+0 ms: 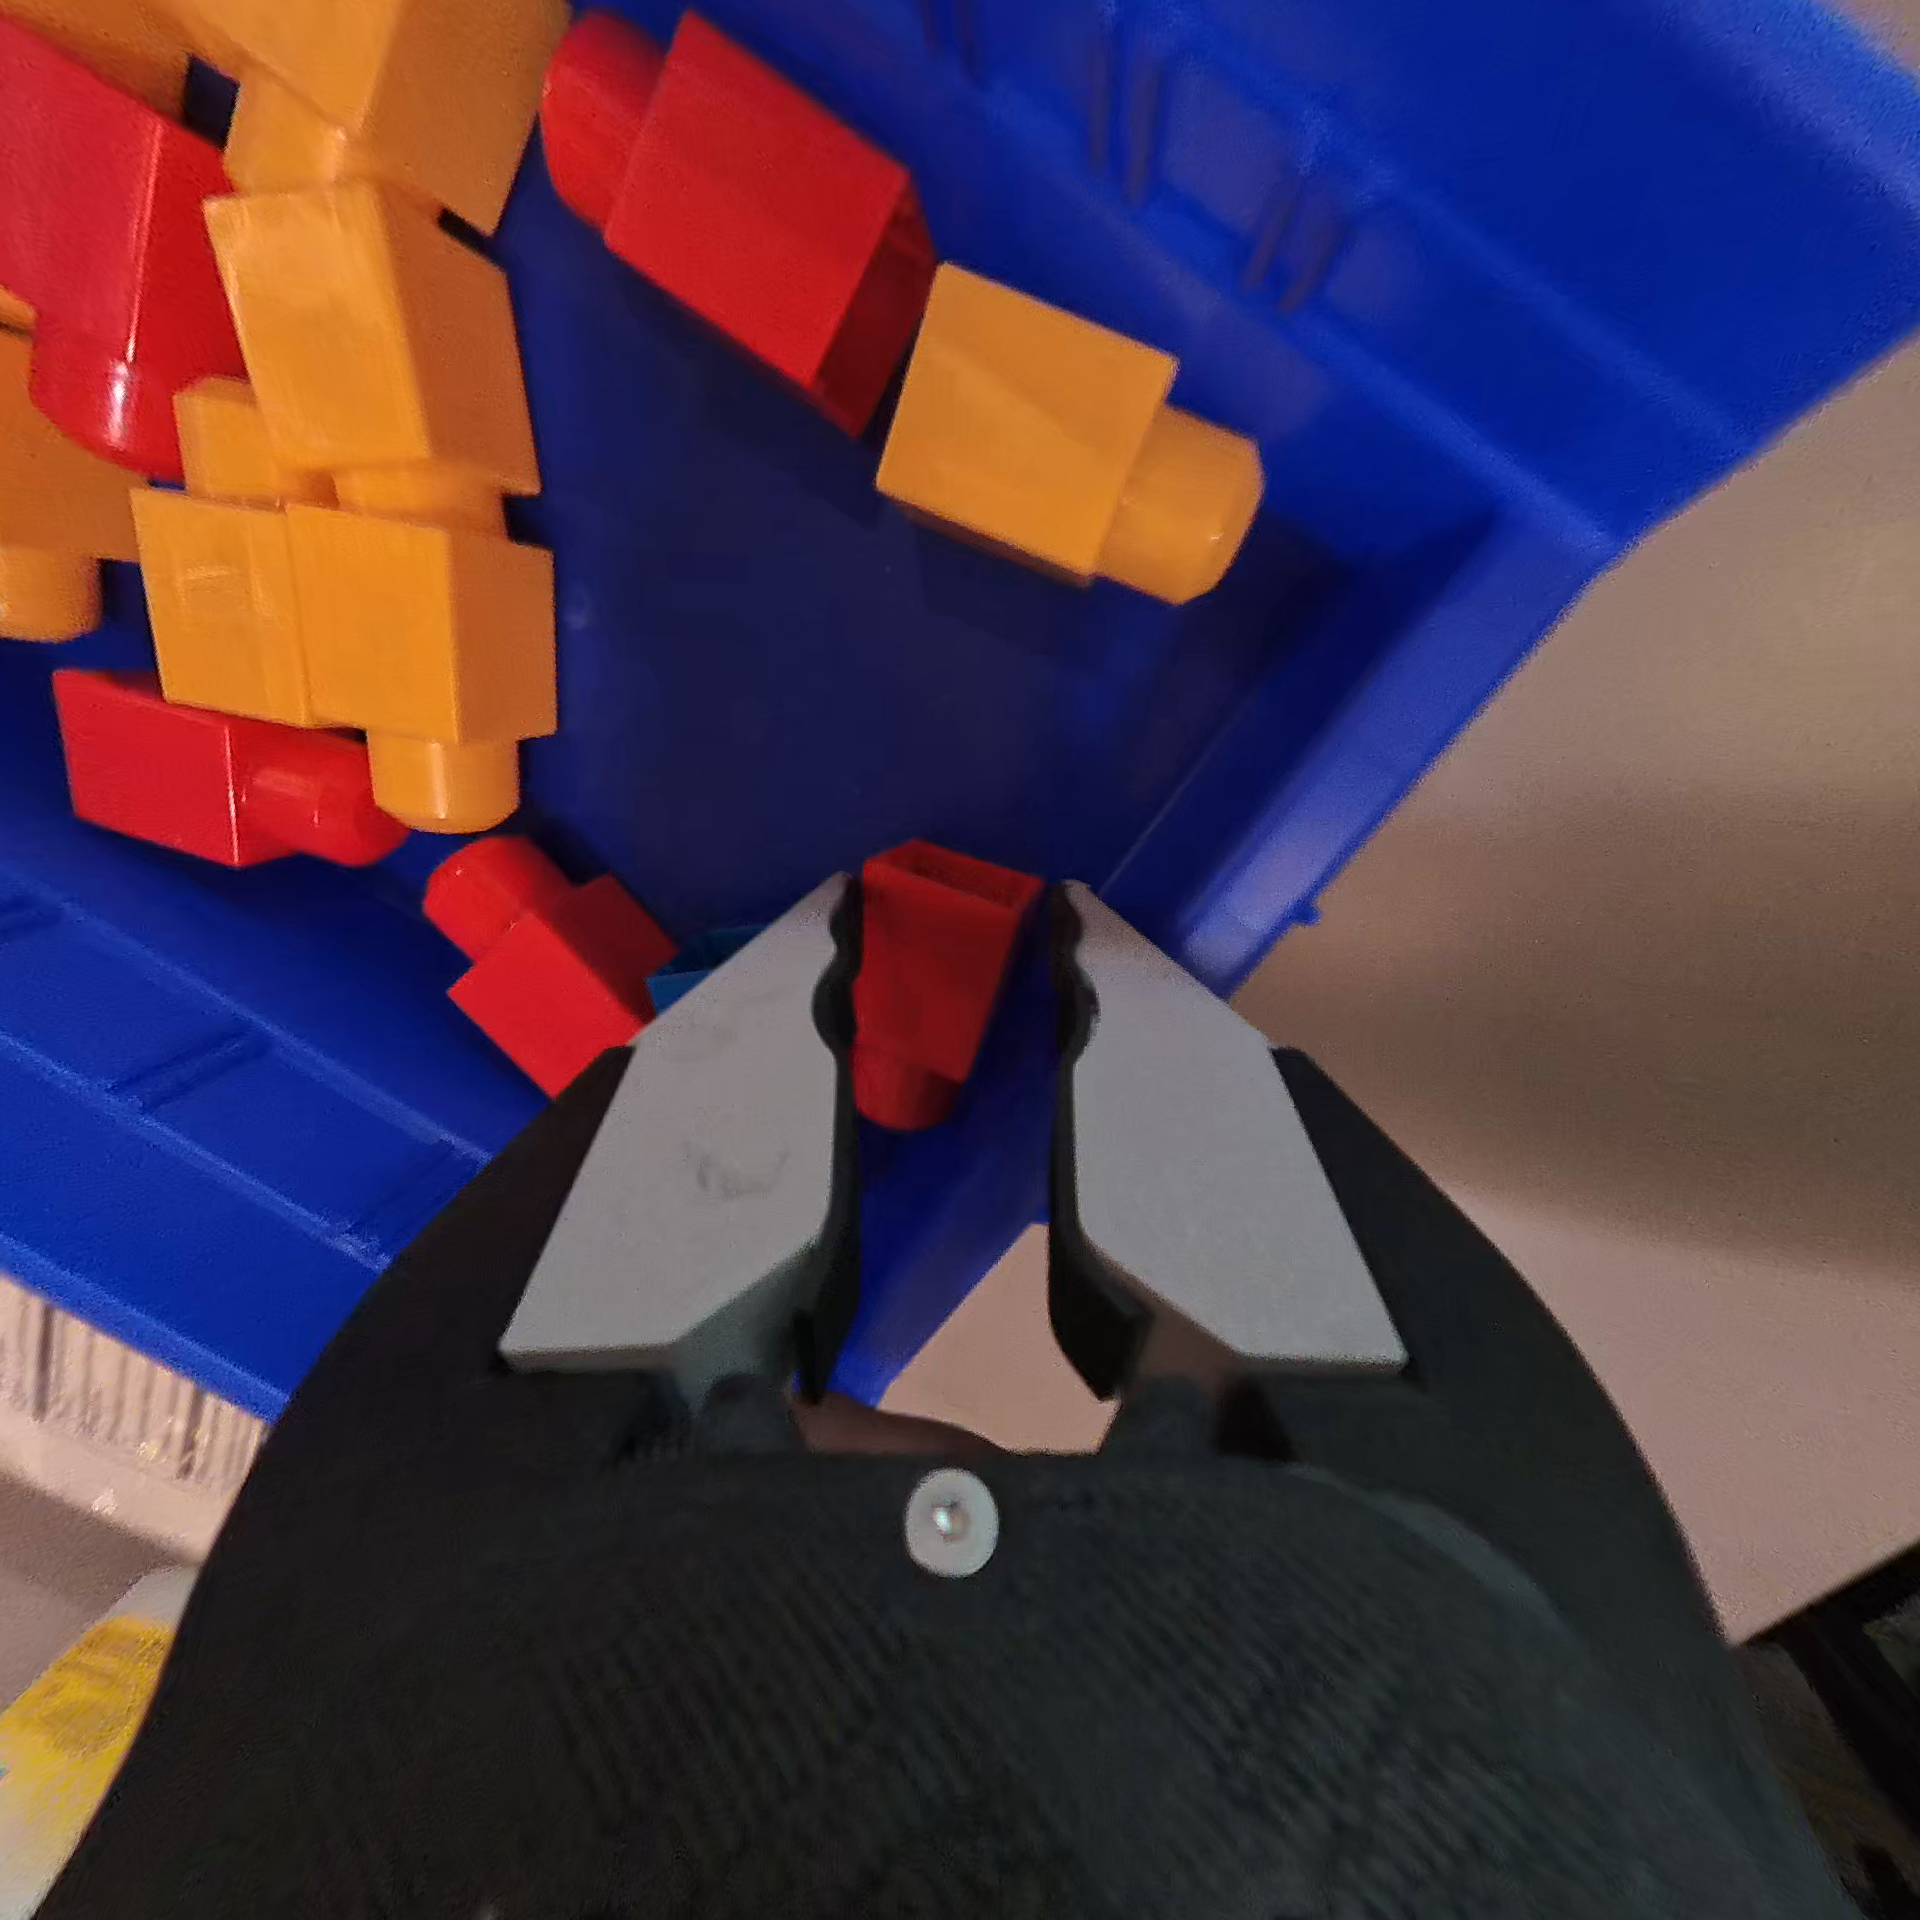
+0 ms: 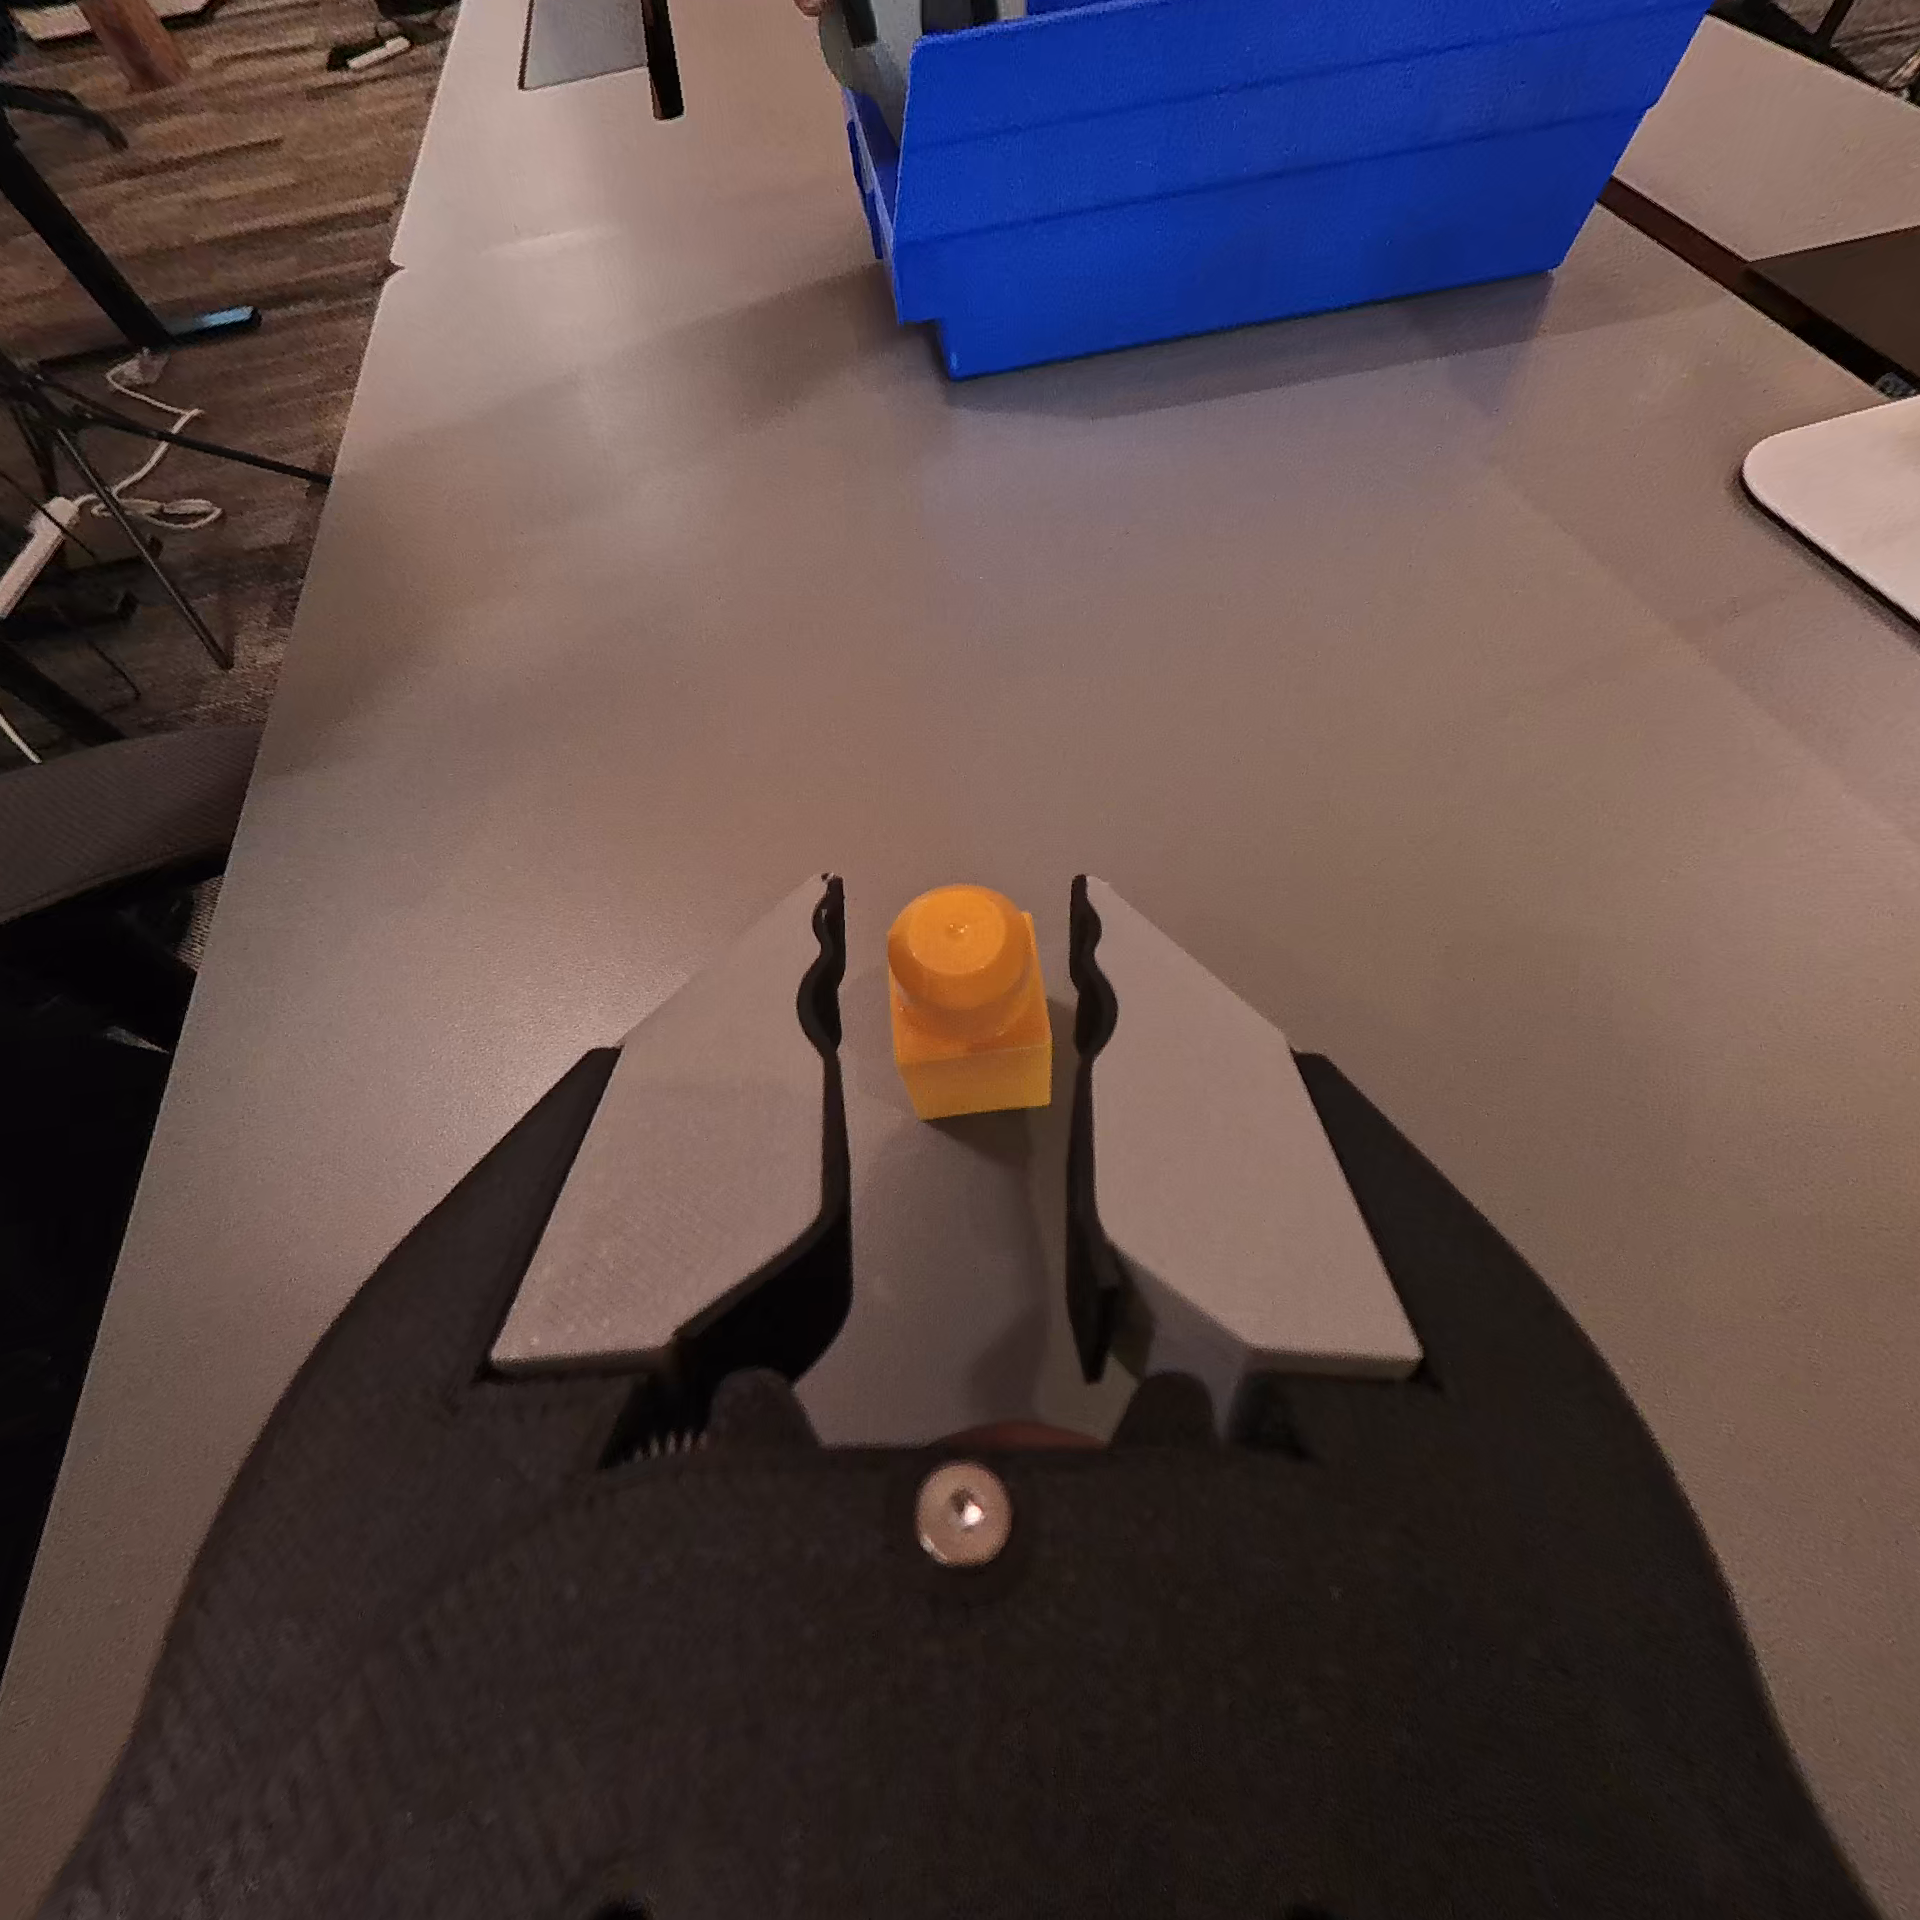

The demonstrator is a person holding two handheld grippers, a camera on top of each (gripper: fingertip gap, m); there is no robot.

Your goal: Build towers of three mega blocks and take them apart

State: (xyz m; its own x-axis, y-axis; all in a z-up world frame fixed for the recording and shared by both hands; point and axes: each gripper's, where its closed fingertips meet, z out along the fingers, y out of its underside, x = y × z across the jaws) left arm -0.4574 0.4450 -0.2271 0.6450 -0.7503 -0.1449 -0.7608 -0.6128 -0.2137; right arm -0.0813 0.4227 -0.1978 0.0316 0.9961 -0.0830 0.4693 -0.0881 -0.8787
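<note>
The grey desk (image 2: 1039,644) fills most of the right wrist view, and a blue bin (image 2: 1226,187) stands on it in the upper centre-right, well apart from the near gripper. In the left wrist view the same blue bin (image 1: 1351,312) is seen from above and takes up the upper and left parts of the frame, with a loose pile of orange and red blocks (image 1: 343,468) in its upper left and a joined red-and-orange pair (image 1: 914,322) lying slantwise at upper centre, the orange stud pointing to the lower right. Low in the centre of that view, the left gripper (image 1: 951,935) has a red block (image 1: 930,977) between its jaws over the bin's corner; the block's long axis runs along the fingers, hollow base away from the camera and stud toward it. The left pad lies against it, while a dark sliver shows by the right pad, so I cannot tell whether it is truly pinched. The right gripper (image 2: 954,956) has its jaws spread, a single orange block (image 2: 968,1013) standing upright on the desk between them, stud up, with clear gaps on both sides.
</note>
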